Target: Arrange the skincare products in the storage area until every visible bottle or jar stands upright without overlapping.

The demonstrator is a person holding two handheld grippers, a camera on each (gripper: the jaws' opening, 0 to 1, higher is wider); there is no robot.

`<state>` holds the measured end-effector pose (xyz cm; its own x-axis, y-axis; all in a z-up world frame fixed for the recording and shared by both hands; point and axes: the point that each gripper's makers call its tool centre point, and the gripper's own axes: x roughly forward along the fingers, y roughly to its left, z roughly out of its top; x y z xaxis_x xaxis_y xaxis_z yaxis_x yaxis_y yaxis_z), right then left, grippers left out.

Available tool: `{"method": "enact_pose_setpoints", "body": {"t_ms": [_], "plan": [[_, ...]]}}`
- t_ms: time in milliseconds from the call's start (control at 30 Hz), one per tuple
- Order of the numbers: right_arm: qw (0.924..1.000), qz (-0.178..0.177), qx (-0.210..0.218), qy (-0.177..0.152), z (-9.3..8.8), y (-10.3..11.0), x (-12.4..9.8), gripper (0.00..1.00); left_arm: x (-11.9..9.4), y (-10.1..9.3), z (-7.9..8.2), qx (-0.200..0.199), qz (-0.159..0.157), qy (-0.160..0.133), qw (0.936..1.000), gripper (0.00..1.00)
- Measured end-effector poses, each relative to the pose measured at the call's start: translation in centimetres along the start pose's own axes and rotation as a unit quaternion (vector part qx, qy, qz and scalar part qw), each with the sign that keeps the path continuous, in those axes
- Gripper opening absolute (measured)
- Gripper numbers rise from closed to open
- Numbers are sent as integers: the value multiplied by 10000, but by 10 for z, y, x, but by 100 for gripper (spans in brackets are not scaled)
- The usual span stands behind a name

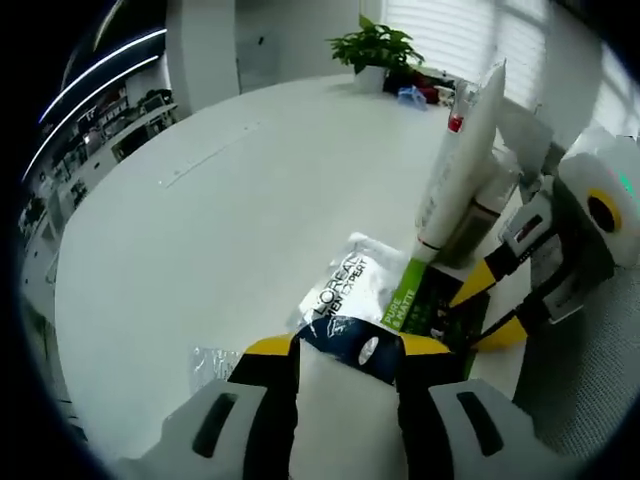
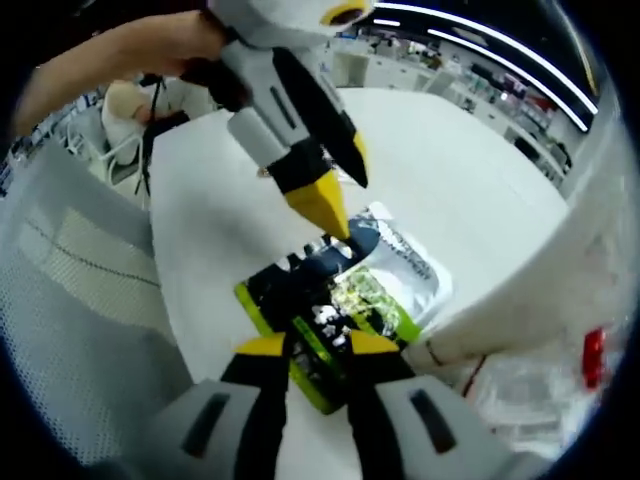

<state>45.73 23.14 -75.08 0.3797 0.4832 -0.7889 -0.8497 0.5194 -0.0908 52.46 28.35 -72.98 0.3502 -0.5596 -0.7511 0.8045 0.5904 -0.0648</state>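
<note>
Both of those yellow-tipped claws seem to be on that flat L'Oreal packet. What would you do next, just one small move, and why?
Probably lift the packet slightly and start tipping it upright. It lies flat on the white table, the left gripper at its dark end, the right gripper at its green end, while the white tube beside it already stands.

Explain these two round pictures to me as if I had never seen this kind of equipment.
A person holds two handheld tools, each ending in a yellow-tipped claw with a fisheye camera riding on it. The left gripper view looks along the left claw; the right gripper view looks along the right claw. Each claw also appears in the other's picture. Both are closed on the same flat silver and green L'Oreal sachet, lying on a white table, one at each end. Beside it a tall white tube leans over some clear wrapping. A potted plant stands at the table's far edge. A grey mesh chair is at the table's side.
</note>
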Motion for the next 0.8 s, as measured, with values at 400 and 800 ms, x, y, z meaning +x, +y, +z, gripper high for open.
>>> {"method": "enact_pose_setpoints", "body": {"t_ms": [400,800], "plan": [[9949,-163,183,-975,35,1,-62,25,-41,-19,9,-117,251,-351,9990,40],[9843,-675,385,-1588,48,-19,-128,43,-82,-38,27,-61,553,-714,9959,53]]}}
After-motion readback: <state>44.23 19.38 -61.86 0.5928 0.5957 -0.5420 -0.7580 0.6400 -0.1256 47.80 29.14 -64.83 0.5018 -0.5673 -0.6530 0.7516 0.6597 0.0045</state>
